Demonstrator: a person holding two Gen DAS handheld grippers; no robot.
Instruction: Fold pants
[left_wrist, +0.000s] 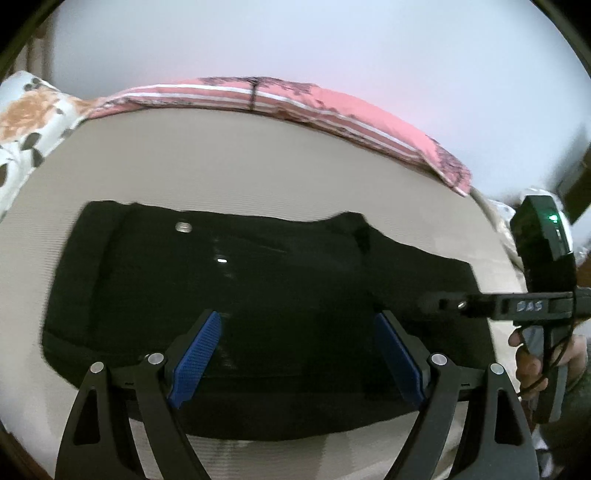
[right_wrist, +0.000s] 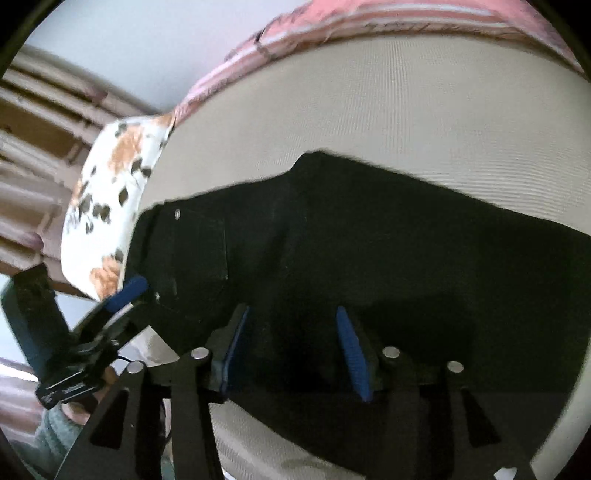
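Black pants (left_wrist: 258, 288) lie flat on a beige bed surface (left_wrist: 221, 158), with a metal button (left_wrist: 183, 226) near the waistband at the left. My left gripper (left_wrist: 299, 354) hovers over the near part of the pants, its blue pads (left_wrist: 195, 354) wide apart and holding nothing. My right gripper (left_wrist: 439, 304) comes in from the right, over the pants' right end, in a person's hand (left_wrist: 532, 362). In the right wrist view, the right gripper (right_wrist: 291, 354) stands open above the pants (right_wrist: 369, 240), no fabric pinched. The left gripper (right_wrist: 138, 295) sits at the waistband corner.
A pink striped pillow (left_wrist: 295, 99) runs along the far edge of the bed. A floral pillow (left_wrist: 26, 129) lies at the left end, close to the waistband. A pale wall stands behind. Wooden furniture (right_wrist: 37, 147) is beyond the floral pillow (right_wrist: 110, 192).
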